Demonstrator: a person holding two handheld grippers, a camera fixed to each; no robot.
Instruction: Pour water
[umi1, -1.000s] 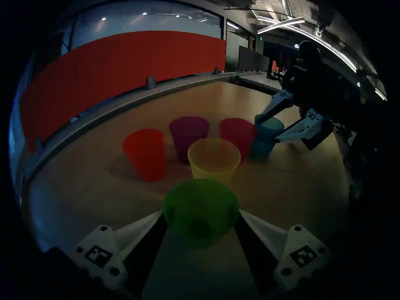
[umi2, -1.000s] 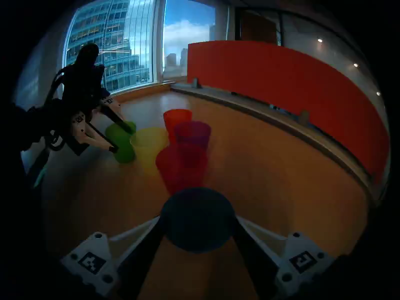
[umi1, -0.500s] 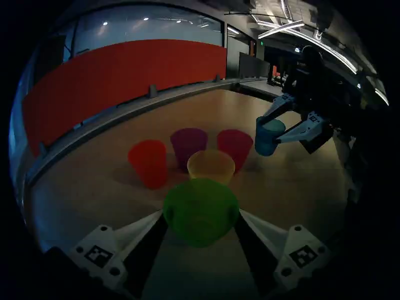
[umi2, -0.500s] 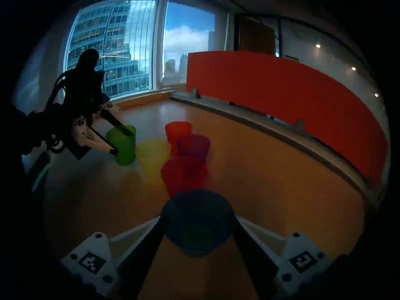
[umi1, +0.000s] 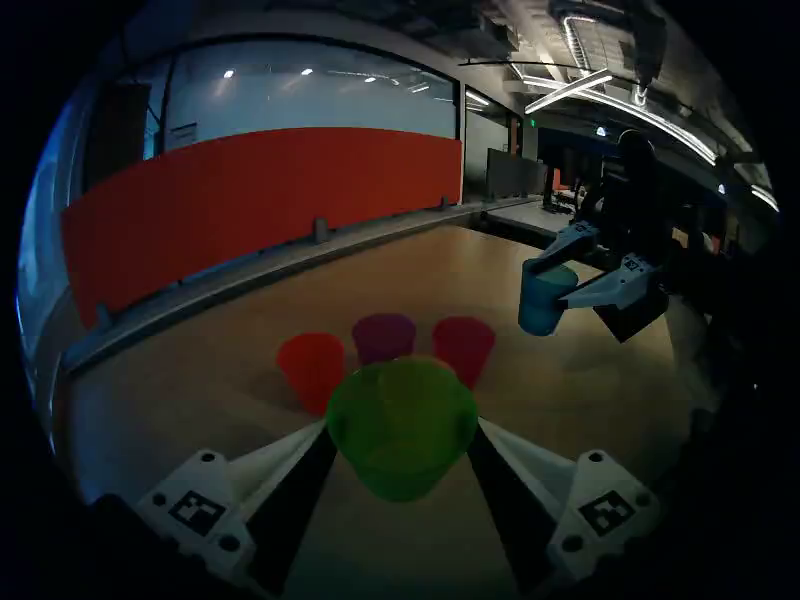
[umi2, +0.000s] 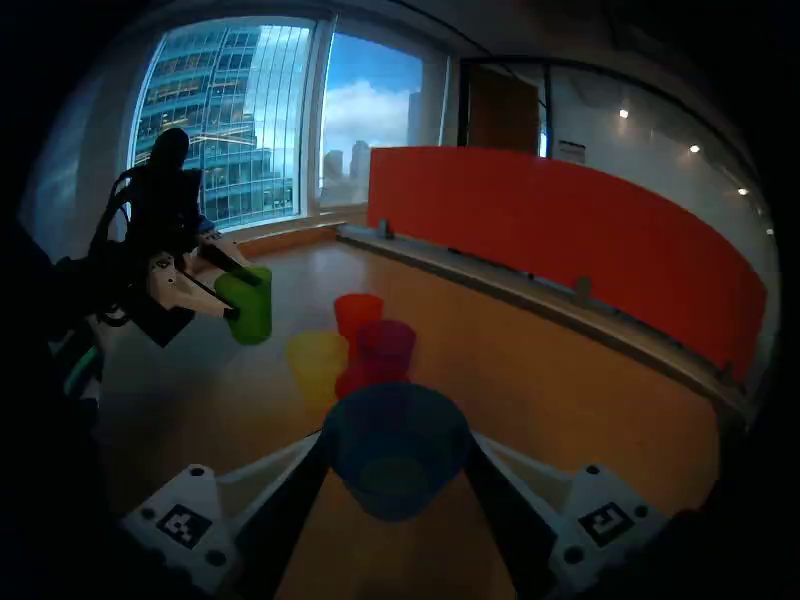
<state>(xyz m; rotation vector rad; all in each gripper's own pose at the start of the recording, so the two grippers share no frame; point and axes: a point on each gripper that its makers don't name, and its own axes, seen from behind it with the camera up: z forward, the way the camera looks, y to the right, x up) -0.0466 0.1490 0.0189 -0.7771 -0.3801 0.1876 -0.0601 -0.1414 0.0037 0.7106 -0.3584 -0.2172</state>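
Both cups are coming up off the surface (umi1: 190, 400) versus a second ago. The standing cups are sitting lower in both views now, so both hands are lifting.

Left gripper (umi1: 401, 434) is holding the green cup (umi1: 402, 415) upright, fingers (umi1: 290, 465) pressing on its two sides and opened only to cup width. Right gripper (umi2: 397, 447) is doing the same with the blue cup (umi2: 396, 465), rim level.

In the left gripper view the blue cup (umi1: 543, 297) is hanging clear of the surface, right of the group. In the right gripper view the green cup (umi2: 250, 305) is hanging clear too, left of the group. The held cups are staying well apart, with the orange cup (umi1: 313, 368), purple cup (umi1: 385, 335), red cup (umi1: 463, 347) and yellow cup (umi2: 316, 362) standing on the surface between and below them.

Can't tell whether either held cup is carrying water; it's too dark inside.

Reading this as the carry phase: the lift is wrapping up and the pour isn't starting yet, since neither cup is tilting. Next move is calling for bringing the two rims together, one lip over the other's mouth. Then it's a slow tilt, keeping the receiving cup level and both clear of the four cups below.
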